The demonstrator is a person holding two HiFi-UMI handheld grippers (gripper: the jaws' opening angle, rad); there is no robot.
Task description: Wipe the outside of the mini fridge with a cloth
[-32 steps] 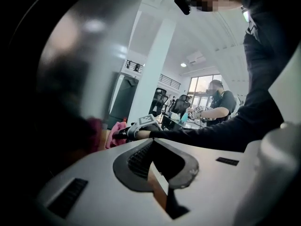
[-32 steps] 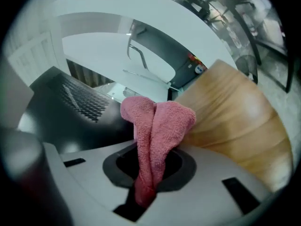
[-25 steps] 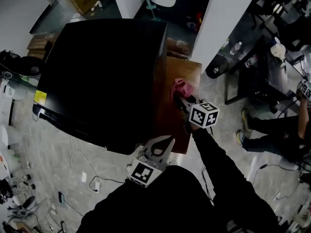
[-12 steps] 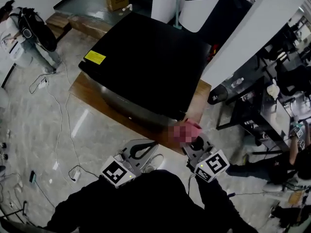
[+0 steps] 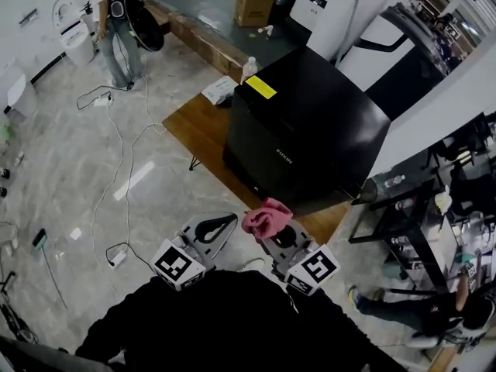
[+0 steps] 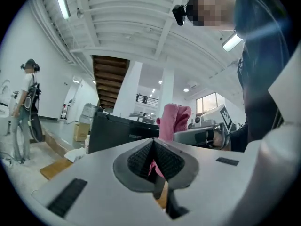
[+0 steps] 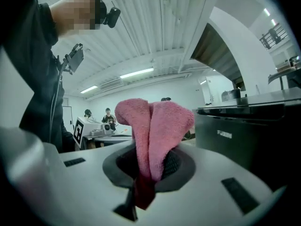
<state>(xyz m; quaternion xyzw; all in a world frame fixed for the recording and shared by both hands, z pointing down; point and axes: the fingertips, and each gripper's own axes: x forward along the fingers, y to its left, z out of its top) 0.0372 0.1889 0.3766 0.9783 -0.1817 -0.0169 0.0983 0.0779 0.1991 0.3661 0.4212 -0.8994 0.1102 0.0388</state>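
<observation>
Right gripper [image 5: 273, 229] is clamped on the pink cloth [image 5: 266, 214], held close to the body. Left gripper [image 5: 225, 224], just beside it, is closed and holds nothing. Over the last second the cloth has come off the fridge [image 5: 310, 122], having left its right side and then a corner; the fridge now stands beyond the cloth, apart from it, on a wooden platform [image 5: 198, 134], so the next face appears not yet started.

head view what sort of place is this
Probably a lab or workshop: loose cables across the floor, a cardboard box, and a mini fridge on a low wooden platform.
</observation>
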